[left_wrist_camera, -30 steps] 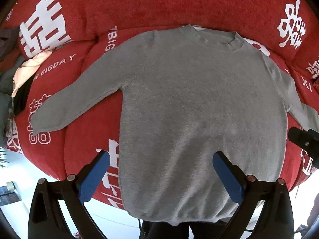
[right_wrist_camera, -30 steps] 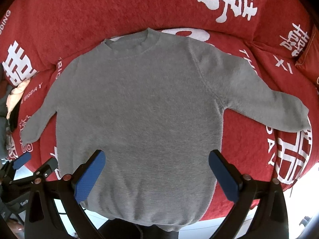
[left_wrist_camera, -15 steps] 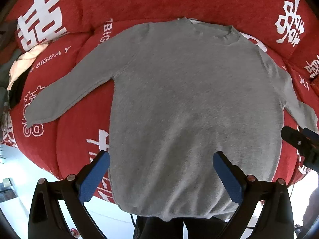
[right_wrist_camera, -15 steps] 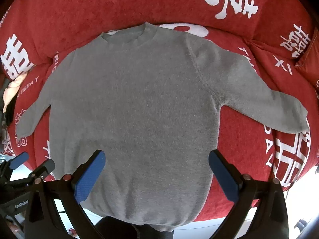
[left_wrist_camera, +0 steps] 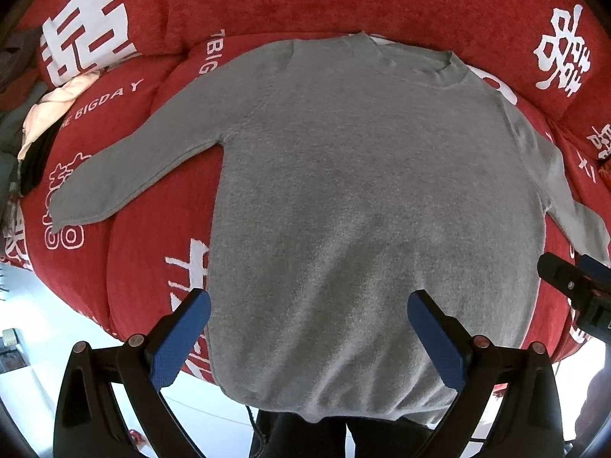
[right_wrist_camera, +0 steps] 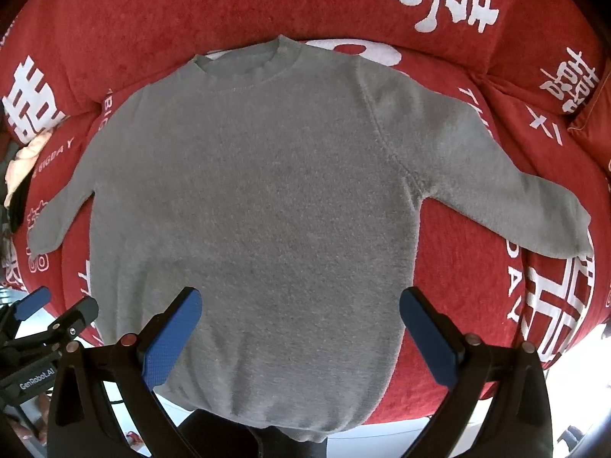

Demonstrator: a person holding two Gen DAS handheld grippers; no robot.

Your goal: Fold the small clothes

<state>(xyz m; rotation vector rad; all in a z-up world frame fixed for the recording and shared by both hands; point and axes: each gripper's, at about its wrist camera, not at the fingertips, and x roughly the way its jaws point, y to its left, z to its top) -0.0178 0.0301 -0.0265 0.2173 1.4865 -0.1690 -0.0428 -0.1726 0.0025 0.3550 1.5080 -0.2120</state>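
At far left a heap of pale and dark clothes [left_wrist_camera: 34,129] sits on the red sofa [left_wrist_camera: 305,7]. The grey sweater [left_wrist_camera: 374,206] lies flat on the seat cushions, sleeves spread, collar at the backrest, hem over the front edge. Compared with half a second ago it sits slightly lower in both views. The left gripper [left_wrist_camera: 309,328] and right gripper [right_wrist_camera: 301,324] hover over the hem, fingers wide apart, holding nothing.
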